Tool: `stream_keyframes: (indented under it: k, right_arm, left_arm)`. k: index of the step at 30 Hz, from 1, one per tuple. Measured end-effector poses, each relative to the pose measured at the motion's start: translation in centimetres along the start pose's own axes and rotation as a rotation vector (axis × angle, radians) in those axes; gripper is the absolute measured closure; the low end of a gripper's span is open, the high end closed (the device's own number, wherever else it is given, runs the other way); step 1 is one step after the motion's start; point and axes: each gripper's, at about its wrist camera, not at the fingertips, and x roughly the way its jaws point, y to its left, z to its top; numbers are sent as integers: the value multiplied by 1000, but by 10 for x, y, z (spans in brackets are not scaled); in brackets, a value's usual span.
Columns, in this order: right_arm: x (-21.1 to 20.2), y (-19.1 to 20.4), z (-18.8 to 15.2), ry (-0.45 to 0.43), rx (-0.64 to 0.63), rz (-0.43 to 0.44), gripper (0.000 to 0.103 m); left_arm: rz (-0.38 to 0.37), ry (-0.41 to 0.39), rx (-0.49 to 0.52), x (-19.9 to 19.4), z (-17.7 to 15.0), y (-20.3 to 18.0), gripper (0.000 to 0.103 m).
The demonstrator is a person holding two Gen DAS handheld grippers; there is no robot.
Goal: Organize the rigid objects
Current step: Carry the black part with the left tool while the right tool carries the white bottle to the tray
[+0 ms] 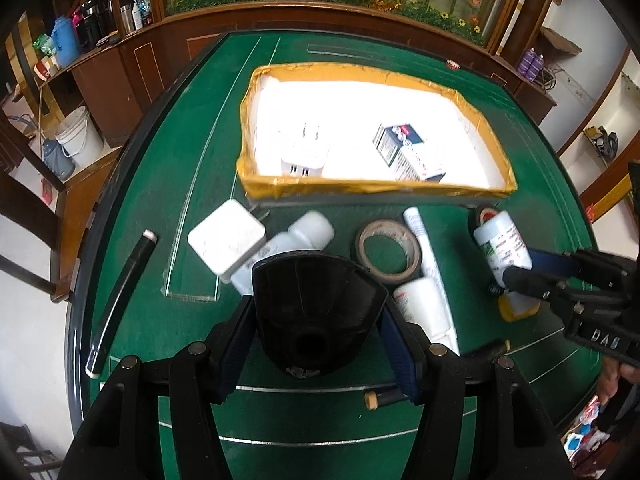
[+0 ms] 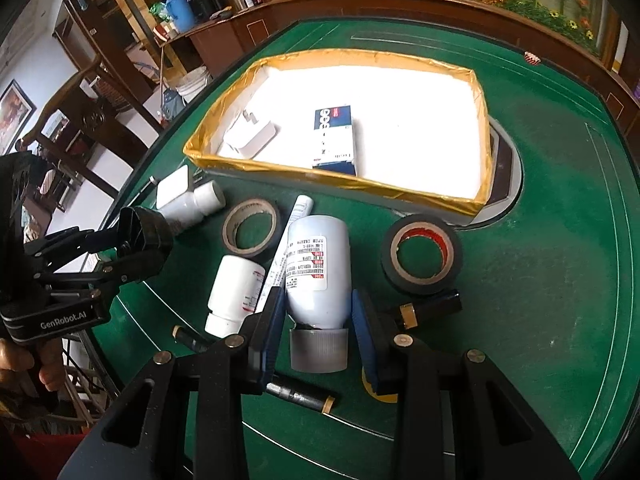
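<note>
While both hands hover over the green felt tabletop (image 2: 540,280), the left hand-held gripper (image 1: 316,344) clamps a black ribbed fan-shaped plastic piece (image 1: 316,304), and the right hand-held gripper (image 2: 316,320) pinches a white labelled plastic bottle (image 2: 316,268) near its grey cap. Just beyond sits the yellow-taped white tray (image 2: 476,204). The smooth bottle, gripped at one end, could pivot or slip.

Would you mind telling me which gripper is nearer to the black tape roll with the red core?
Right. The right gripper, holding a white bottle, sits just beside the black tape roll; the left gripper is across the clutter, gripping a black fan-shaped piece.
</note>
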Motion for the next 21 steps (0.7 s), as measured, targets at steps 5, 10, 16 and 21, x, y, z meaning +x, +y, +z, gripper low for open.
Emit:
stream_keyframes:
  k: [5,10,16,21]
  right_arm:
    - [-2,1,4,-11,12,2,70]
    - [-4,0,6,-23,26,5,70]
    - [-4,-2,16,-39,45,-2,70]
    - [-5,-5,28,-57,58,-12,70]
  left_arm:
    - [-20,-16,2,-6,15,-3,38]
    - [-31,-28,30,-7,30,-12,38]
    - [-41,-38,56,-6,49,-20,38]
    - [-54,-38,63,-1,63,-24,38]
